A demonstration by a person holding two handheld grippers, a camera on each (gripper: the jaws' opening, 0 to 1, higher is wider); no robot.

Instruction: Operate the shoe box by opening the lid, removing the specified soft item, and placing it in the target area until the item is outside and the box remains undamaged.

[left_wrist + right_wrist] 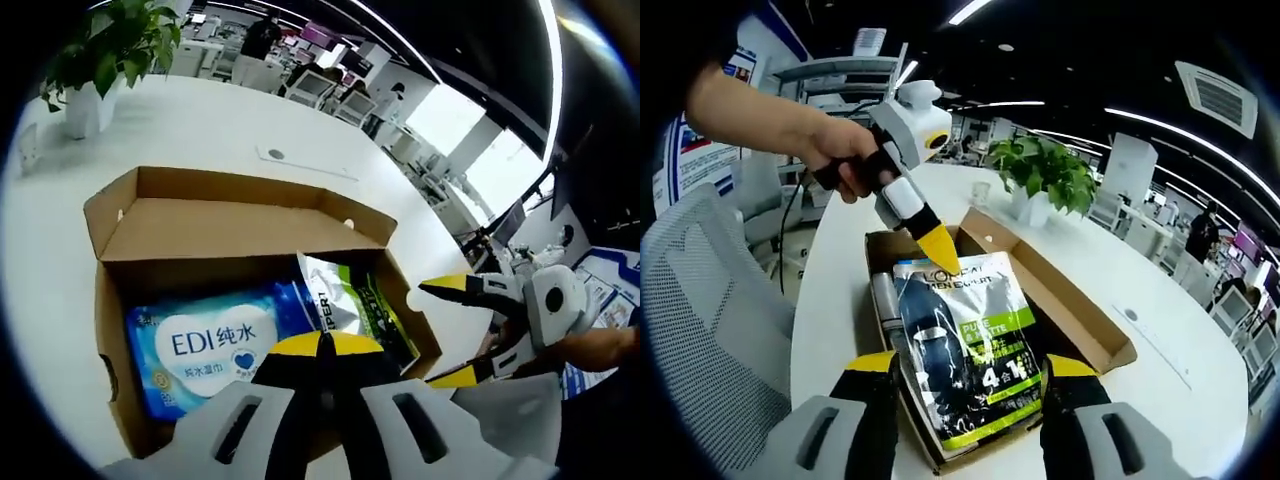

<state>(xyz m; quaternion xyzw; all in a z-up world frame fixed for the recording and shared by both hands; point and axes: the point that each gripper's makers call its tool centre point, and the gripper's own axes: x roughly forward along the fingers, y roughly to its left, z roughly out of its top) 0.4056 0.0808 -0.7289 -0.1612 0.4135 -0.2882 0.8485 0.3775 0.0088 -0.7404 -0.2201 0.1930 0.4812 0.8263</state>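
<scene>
Left gripper view: one shoe box (110, 215) holding two soft packs.

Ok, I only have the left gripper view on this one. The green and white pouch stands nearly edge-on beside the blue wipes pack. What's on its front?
Observer: The right gripper view faces the pouch. It has a dark bottle printed on it, with green bands below.
Operator: Where does my left gripper sit on it?
Observer: The left gripper has its jaws shut, and its yellow tip is at the pouch's top edge.
Operator: And the right gripper?
Observer: The right gripper is open. One jaw shows on each side of the pouch, and they are not closed on it.
</scene>
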